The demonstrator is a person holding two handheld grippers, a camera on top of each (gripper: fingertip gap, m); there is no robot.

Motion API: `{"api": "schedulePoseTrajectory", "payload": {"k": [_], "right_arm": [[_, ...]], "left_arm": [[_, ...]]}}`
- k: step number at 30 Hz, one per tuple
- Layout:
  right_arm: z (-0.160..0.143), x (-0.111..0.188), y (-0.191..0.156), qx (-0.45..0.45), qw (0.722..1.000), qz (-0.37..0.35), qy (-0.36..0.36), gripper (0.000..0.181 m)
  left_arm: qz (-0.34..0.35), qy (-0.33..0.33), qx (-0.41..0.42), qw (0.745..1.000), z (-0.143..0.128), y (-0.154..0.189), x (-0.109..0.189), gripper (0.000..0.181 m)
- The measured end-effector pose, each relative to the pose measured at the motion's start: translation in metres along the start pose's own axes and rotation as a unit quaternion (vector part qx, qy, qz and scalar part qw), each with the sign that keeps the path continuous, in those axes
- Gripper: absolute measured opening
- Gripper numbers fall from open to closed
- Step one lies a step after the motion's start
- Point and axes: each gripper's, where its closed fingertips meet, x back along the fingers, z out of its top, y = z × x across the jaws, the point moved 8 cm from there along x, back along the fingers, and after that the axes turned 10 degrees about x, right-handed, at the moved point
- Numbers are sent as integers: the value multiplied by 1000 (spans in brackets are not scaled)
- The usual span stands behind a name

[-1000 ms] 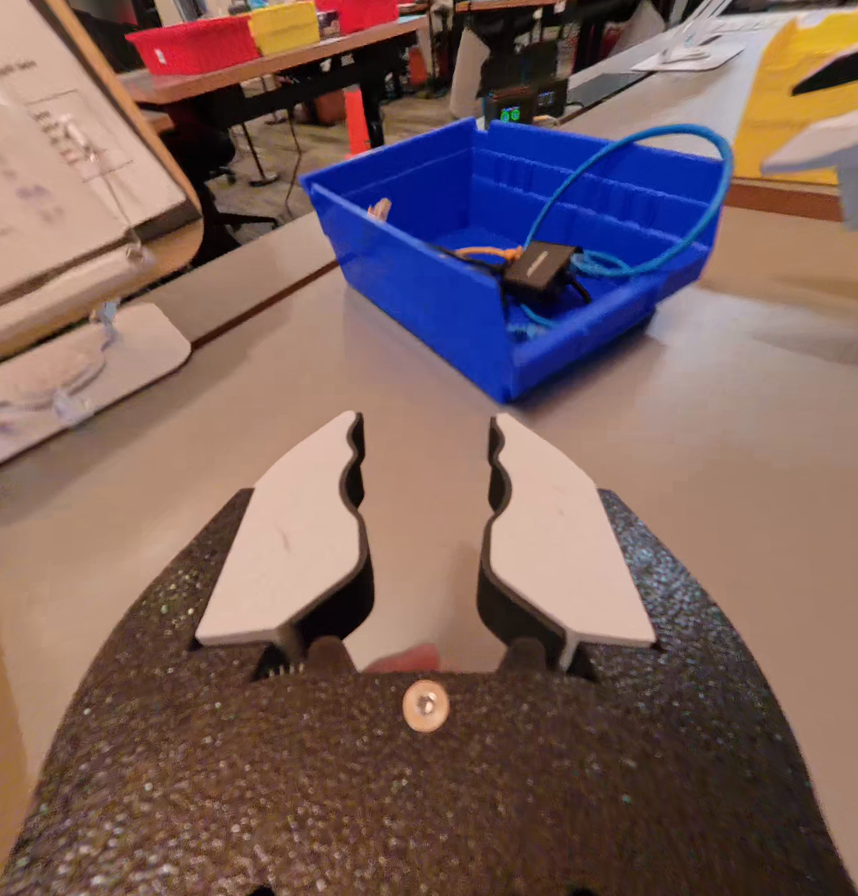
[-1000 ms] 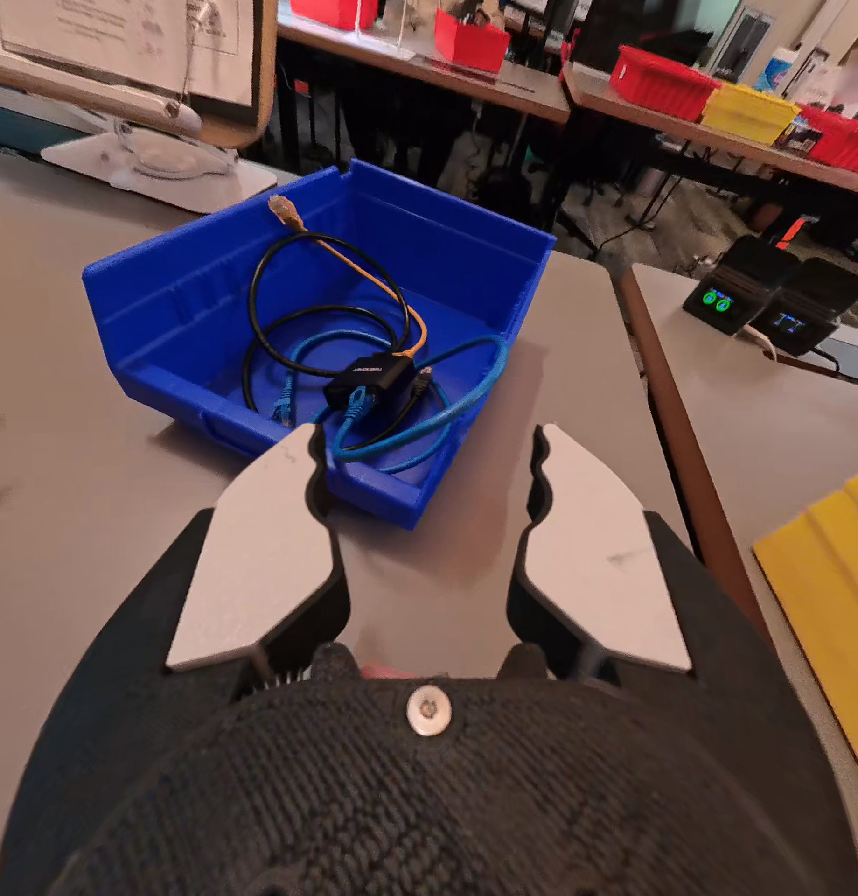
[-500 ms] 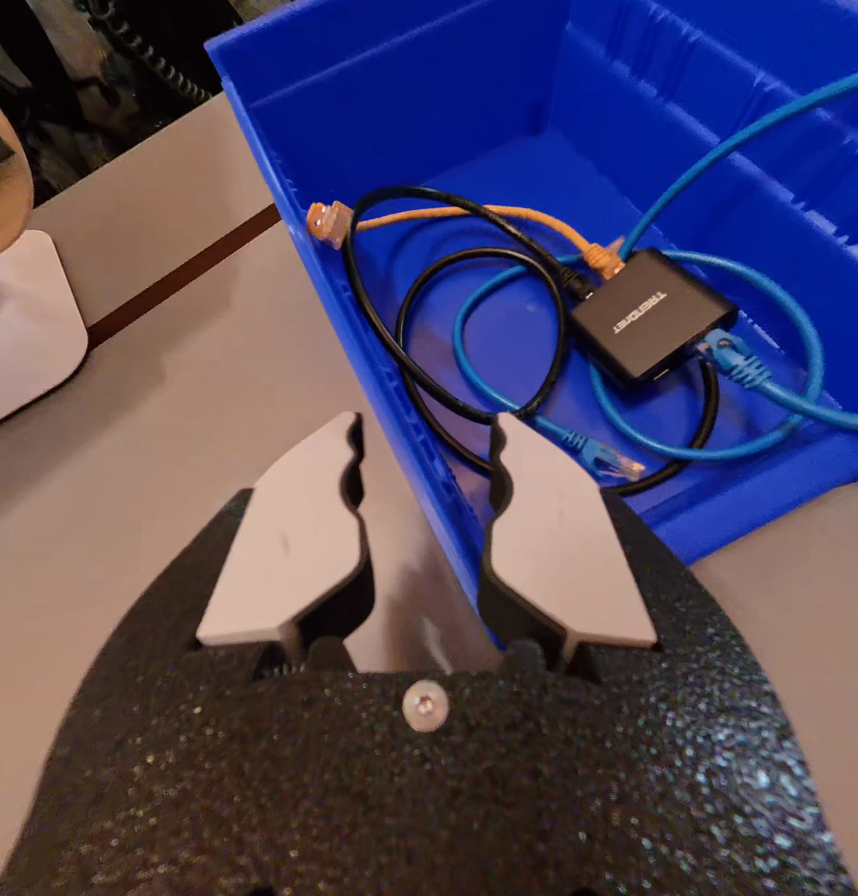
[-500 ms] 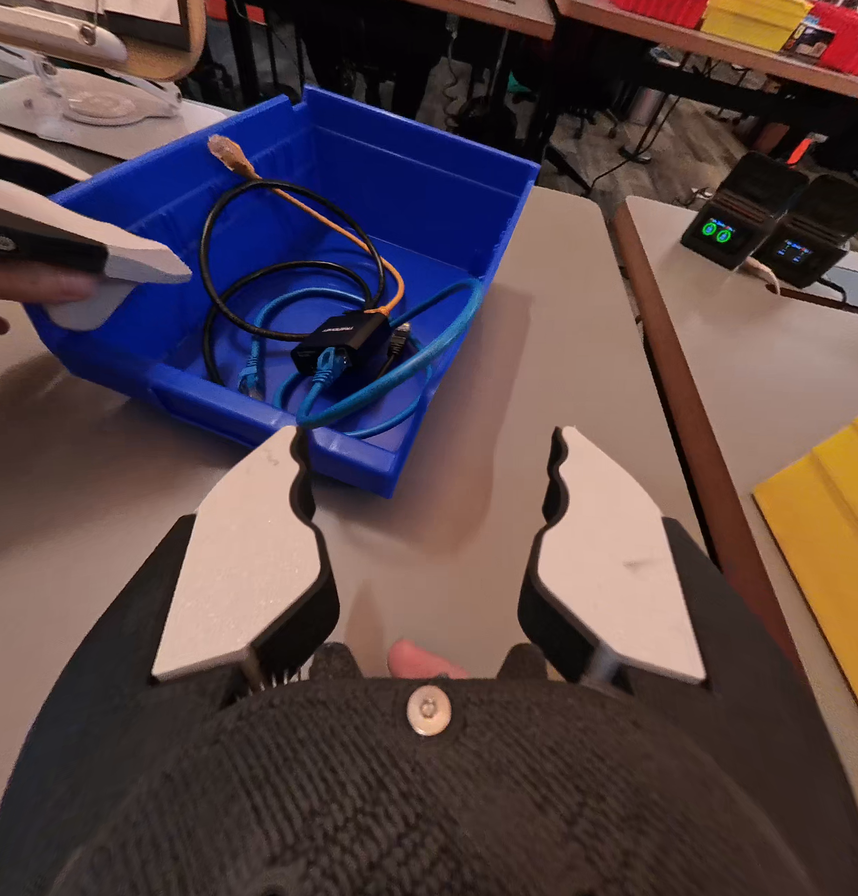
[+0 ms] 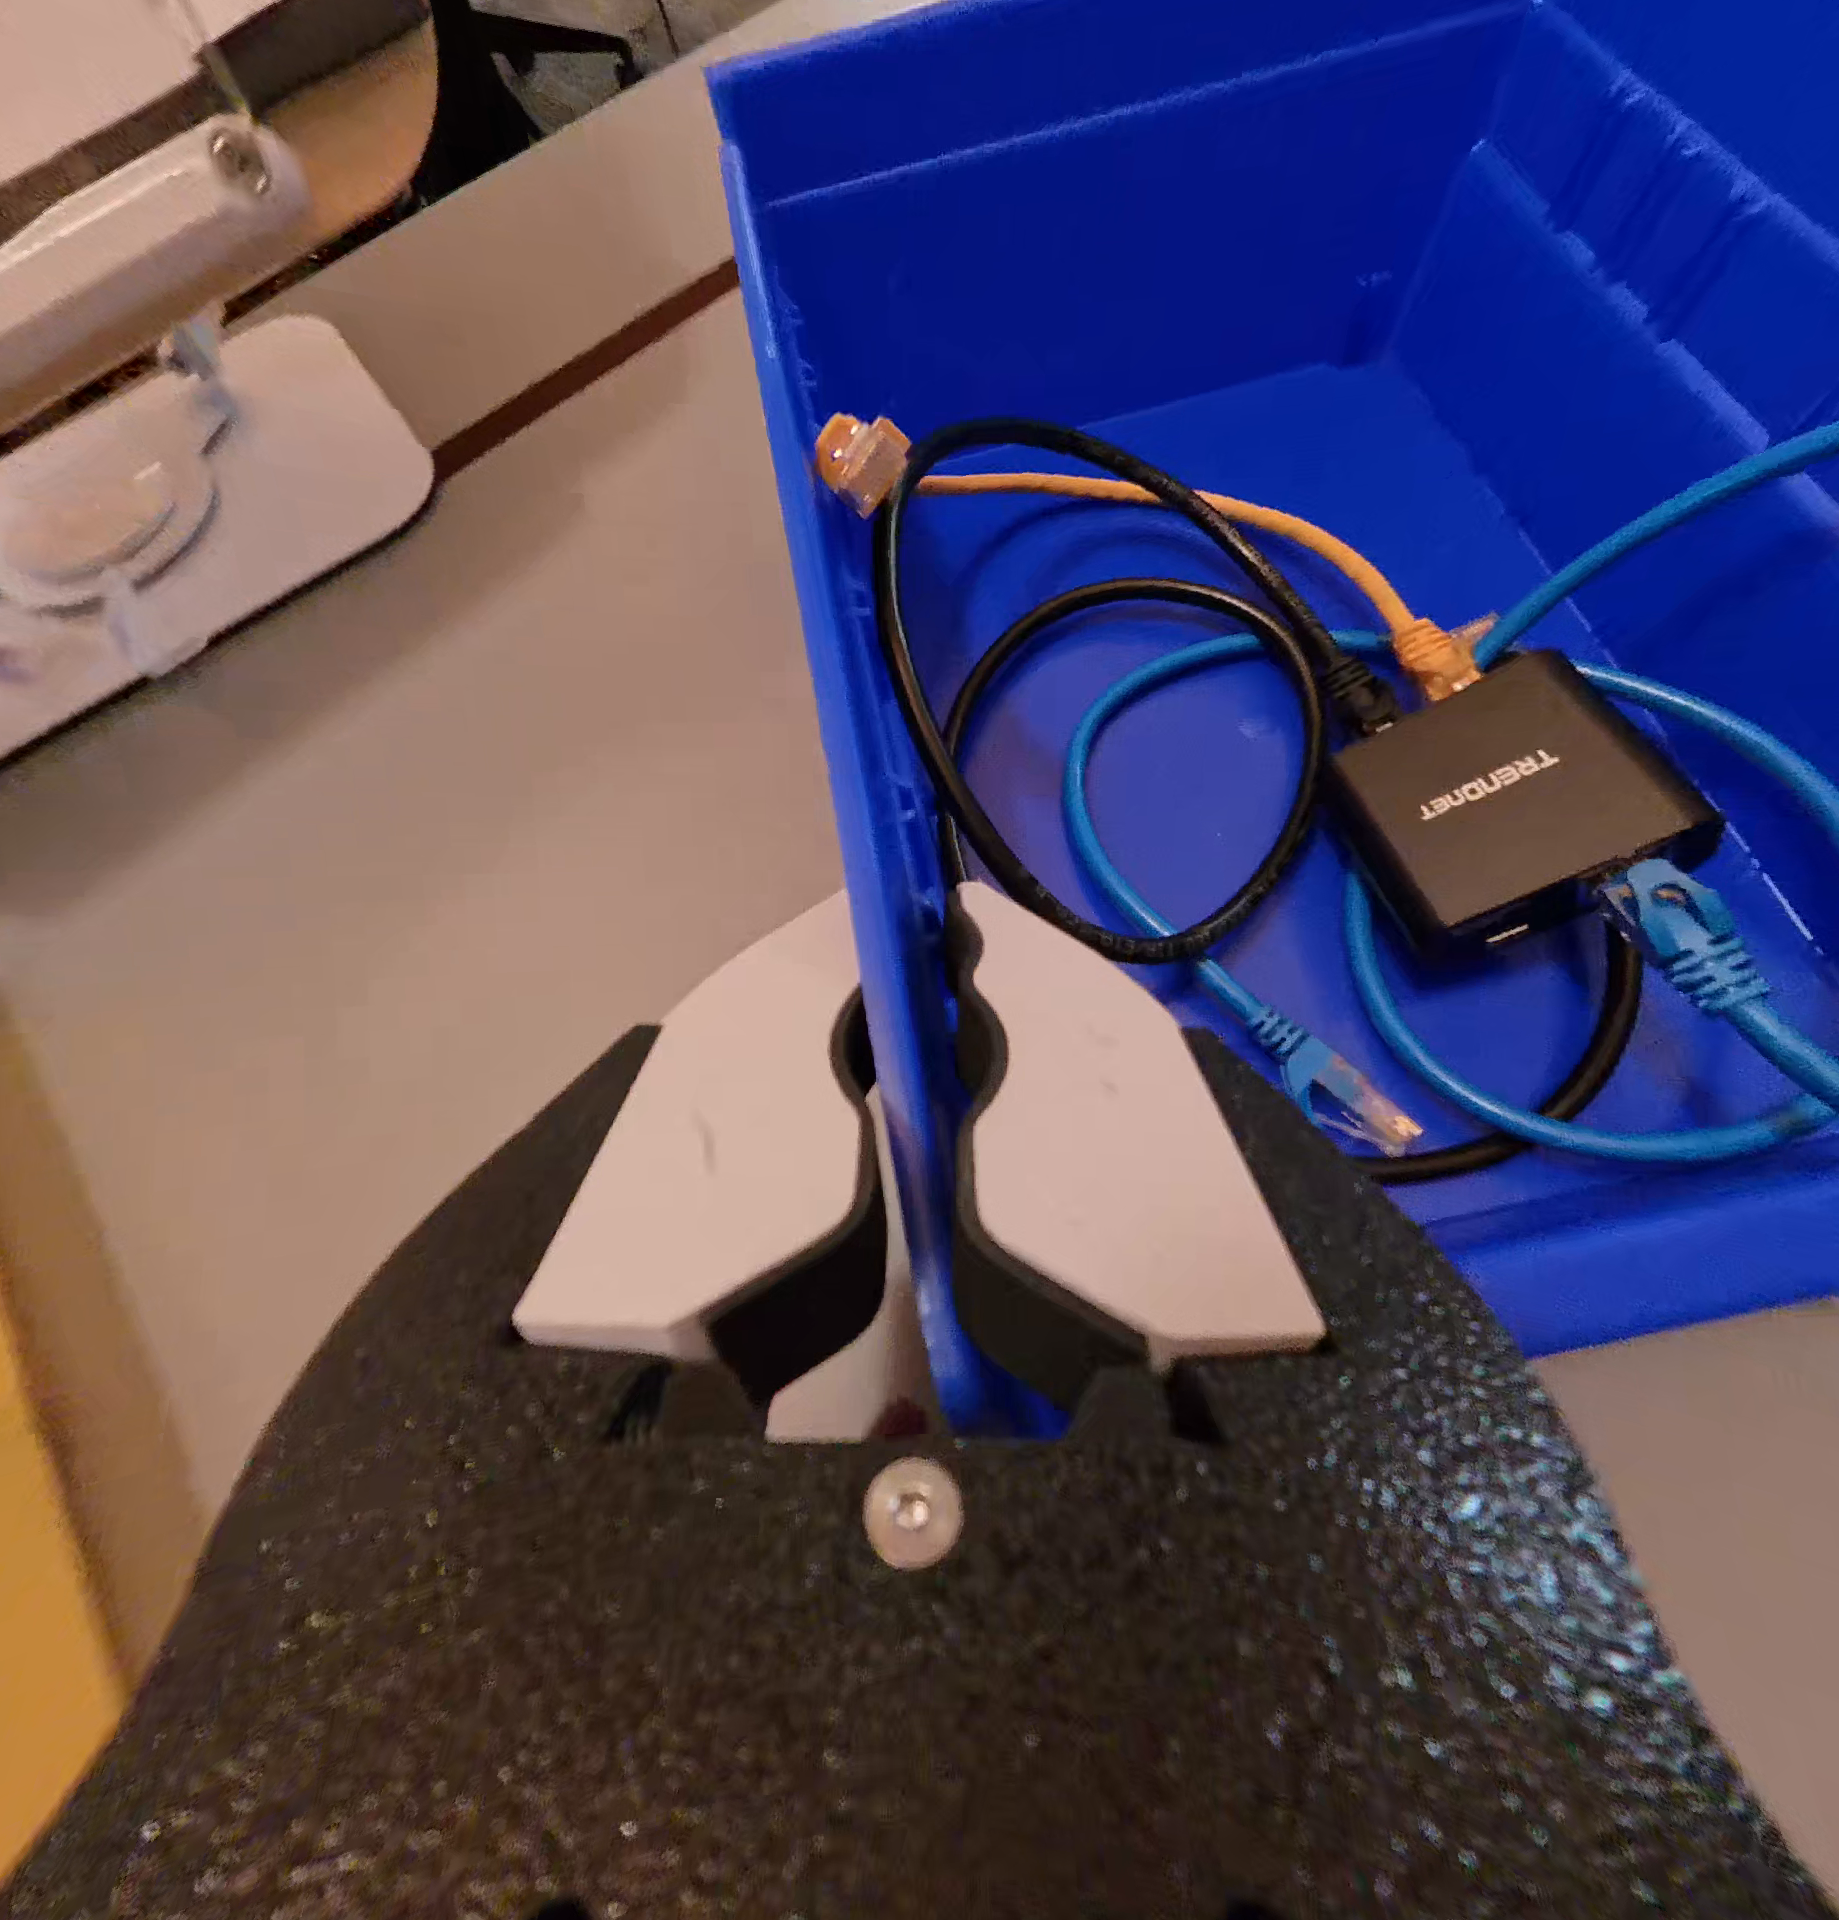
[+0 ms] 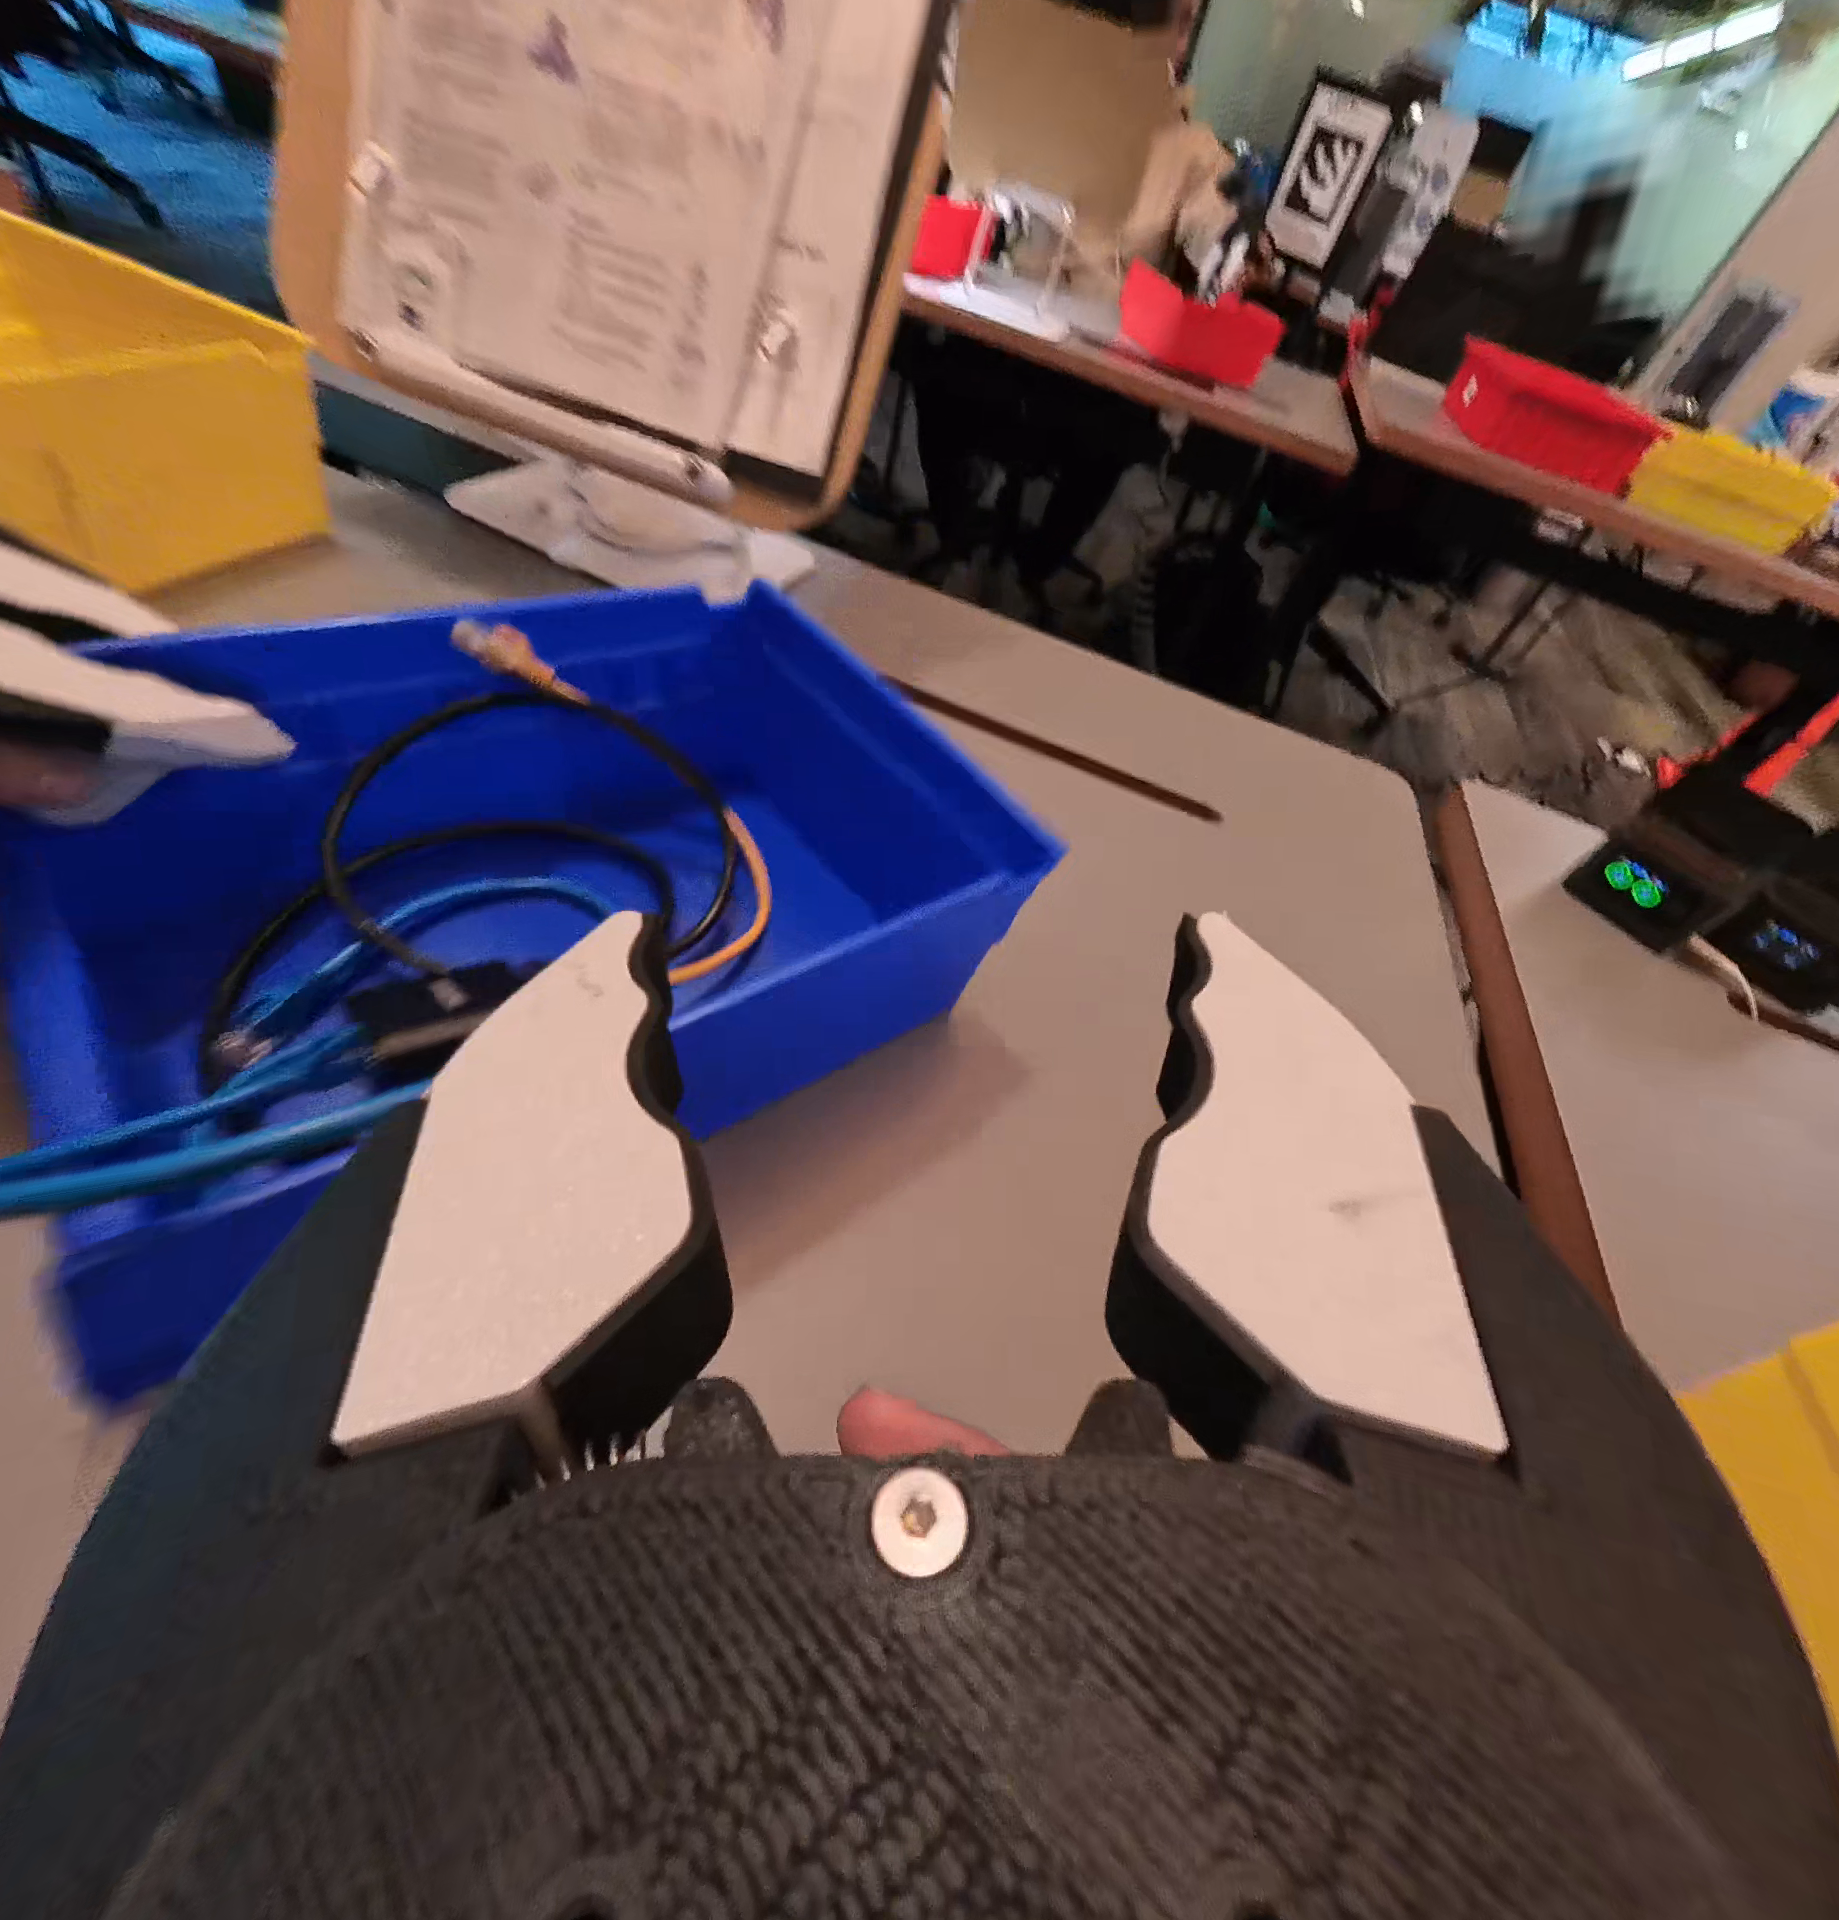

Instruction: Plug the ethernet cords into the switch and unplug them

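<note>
My left gripper pinches the blue bin wall; my right gripper gapes empty. Tugging could spill the switch.

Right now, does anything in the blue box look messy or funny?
Yes. The cords around the black switch lie tangled in loops in the blue bin. The orange cord's loose plug pokes up against the bin wall, and a blue cord spills over the rim. The left gripper is clamped on the bin wall, not a cord.
</note>
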Motion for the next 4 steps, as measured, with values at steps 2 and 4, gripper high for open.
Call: {"api": "schedulePoseTrajectory", "payload": {"k": [2, 4], "right_arm": [[13, -3, -16, 10, 1000, 15, 21, 93], [22, -13, -38, 14, 999, 39, 32, 93]], "left_arm": [[-19, -1, -6, 1000, -27, -13, 41, 8], [-38, -6, 8, 999, -56, -28, 85, 7]]}}
